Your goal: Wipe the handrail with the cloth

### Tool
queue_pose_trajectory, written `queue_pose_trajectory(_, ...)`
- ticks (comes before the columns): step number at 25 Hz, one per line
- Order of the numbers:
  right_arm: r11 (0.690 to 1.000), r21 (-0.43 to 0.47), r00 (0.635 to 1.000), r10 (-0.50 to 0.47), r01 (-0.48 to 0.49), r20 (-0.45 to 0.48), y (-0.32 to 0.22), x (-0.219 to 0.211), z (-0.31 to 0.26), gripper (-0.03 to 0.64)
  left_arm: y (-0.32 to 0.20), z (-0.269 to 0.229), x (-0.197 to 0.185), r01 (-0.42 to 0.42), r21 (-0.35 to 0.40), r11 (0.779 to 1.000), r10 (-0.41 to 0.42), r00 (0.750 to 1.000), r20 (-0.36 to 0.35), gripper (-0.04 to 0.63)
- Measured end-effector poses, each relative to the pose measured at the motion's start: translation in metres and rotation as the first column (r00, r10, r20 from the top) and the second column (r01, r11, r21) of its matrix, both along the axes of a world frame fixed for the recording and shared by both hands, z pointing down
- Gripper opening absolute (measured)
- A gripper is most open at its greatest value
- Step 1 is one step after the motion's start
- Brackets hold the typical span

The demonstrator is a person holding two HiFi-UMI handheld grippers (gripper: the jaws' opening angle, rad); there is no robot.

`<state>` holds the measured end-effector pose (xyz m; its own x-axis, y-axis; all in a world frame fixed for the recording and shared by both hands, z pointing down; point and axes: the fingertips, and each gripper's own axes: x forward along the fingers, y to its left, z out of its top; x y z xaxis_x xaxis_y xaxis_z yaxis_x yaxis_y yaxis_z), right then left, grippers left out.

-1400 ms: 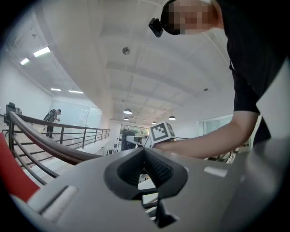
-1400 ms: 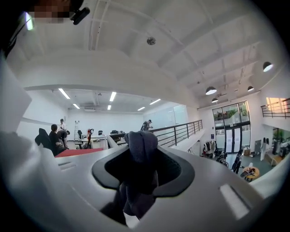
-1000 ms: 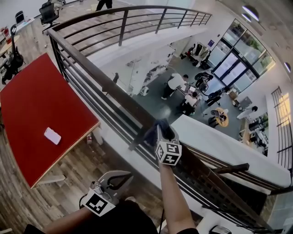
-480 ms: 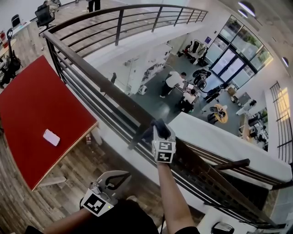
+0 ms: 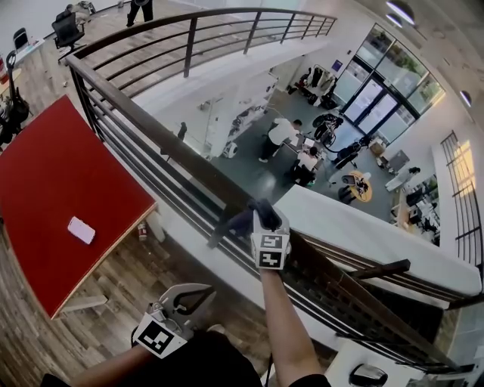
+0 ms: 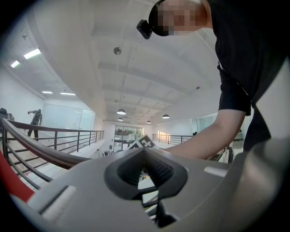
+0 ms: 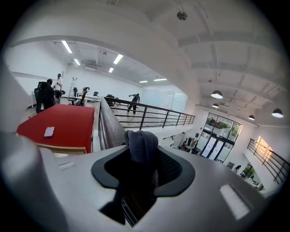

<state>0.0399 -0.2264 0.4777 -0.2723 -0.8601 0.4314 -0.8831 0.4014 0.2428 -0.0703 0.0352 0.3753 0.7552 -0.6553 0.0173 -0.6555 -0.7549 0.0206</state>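
Observation:
A dark brown handrail runs diagonally from upper left to lower right on top of a black barred railing. My right gripper rests on the rail, shut on a dark grey cloth that drapes over the rail. In the right gripper view the cloth is bunched between the jaws, with the handrail stretching away behind it. My left gripper hangs low near the body, well short of the rail, shut and empty. In the left gripper view the left gripper shows its pads together, with the handrail at the left.
A red table with a white phone stands to the left, over wooden flooring. Beyond the railing is an open drop to a lower floor where people are at desks. A curved railing closes the far side.
The right gripper has rolled slightly on the rail, cloth still in it. The left gripper has stayed put.

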Motion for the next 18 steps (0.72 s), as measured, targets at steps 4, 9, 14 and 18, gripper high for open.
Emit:
queue_pose_trajectory(4,1.0,-0.002,1.0,0.005,-0.005,-0.028,0.002,0.011,-0.001,0.156,-0.001,-0.001,0.004,0.0,-0.008,1.0,0.0,0.999,-0.035,0.0)
queue_pose_trajectory(9,1.0,-0.009,0.999,0.024,-0.024,-0.025,0.005,0.018,0.002,0.156,-0.003,-0.005,0.004,-0.009,0.009,1.0,0.009,0.999,-0.035,-0.001)
queue_pose_trajectory(14,1.0,-0.01,0.999,0.026,-0.026,-0.037,0.008,0.025,0.004,0.156,-0.002,-0.004,0.006,-0.007,0.003,1.0,0.007,0.999,-0.044,-0.002)
queue_pose_trajectory(18,0.999,-0.011,0.998,0.032,-0.033,-0.047,0.011,0.035,0.004,0.156,0.0,-0.001,0.01,-0.005,-0.003,1.0,0.005,0.999,-0.042,0.0)
